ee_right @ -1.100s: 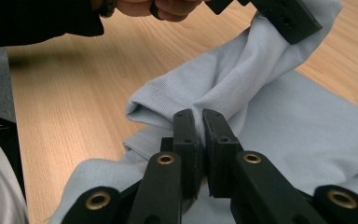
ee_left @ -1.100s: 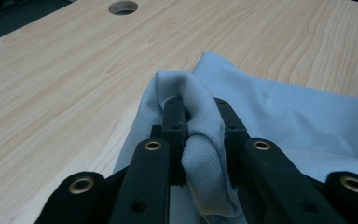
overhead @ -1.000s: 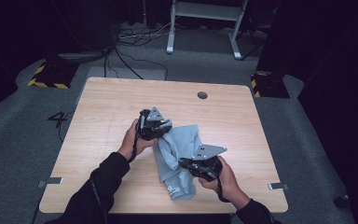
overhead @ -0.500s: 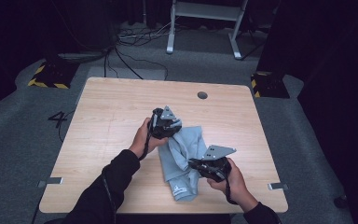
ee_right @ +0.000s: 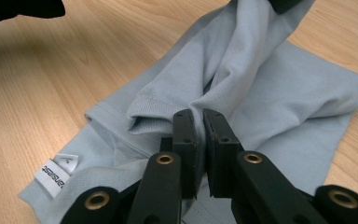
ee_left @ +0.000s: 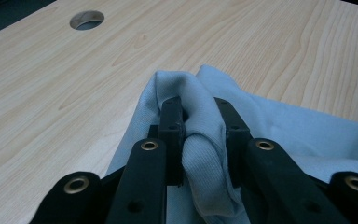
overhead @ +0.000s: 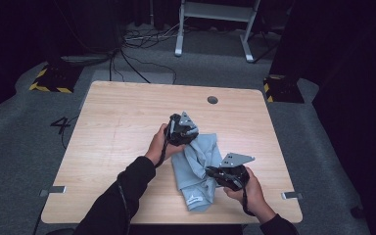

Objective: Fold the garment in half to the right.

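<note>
Shirt [overhead: 196, 169], pale blue, bunched near front edge of table [overhead: 127, 112], right of middle. Left gripper [ee_left: 199, 122] pinching thick fold, right gripper [ee_right: 199, 128] clamped on thin fold. Risk imo: thin bite slips if pulled apart hard, fabric flops back.

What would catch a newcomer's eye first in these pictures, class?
A pale blue garment lies crumpled at the near middle of the wooden table, a white label showing at its near edge. The left gripper pinches a raised fold at its far end, and the right gripper is shut on another fold nearer the person.
</note>
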`<action>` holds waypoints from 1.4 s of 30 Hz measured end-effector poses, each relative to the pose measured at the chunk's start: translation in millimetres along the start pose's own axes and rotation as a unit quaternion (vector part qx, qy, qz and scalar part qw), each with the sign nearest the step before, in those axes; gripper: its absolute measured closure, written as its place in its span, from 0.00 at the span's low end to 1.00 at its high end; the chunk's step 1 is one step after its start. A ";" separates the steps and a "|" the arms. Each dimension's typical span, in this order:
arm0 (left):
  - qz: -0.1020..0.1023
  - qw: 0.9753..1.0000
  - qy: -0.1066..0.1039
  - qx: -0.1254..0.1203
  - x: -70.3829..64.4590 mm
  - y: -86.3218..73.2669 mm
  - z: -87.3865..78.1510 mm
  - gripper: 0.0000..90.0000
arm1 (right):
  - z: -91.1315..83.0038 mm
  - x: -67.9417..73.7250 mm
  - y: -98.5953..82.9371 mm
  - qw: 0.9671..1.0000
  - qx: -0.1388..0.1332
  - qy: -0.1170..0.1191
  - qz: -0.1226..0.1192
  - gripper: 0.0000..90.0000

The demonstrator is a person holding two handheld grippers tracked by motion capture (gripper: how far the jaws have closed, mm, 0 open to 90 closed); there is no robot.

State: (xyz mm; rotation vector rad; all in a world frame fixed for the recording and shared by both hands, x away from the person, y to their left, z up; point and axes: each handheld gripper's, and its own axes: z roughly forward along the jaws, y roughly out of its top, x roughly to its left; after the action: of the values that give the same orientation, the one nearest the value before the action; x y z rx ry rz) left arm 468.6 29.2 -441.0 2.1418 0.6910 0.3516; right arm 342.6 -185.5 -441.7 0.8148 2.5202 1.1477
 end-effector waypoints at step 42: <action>0.037 0.998 -0.054 -0.006 -49.3 -47.4 -54.0 0.42 | -6.1 -29.3 -27.9 0.996 0.047 -0.043 0.065 0.94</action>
State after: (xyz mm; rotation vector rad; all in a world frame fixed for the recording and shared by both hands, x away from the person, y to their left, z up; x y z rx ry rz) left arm 386.6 58.3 -446.0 2.1620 0.5479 0.2751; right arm 353.0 -221.3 -458.8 1.0436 2.4979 1.0145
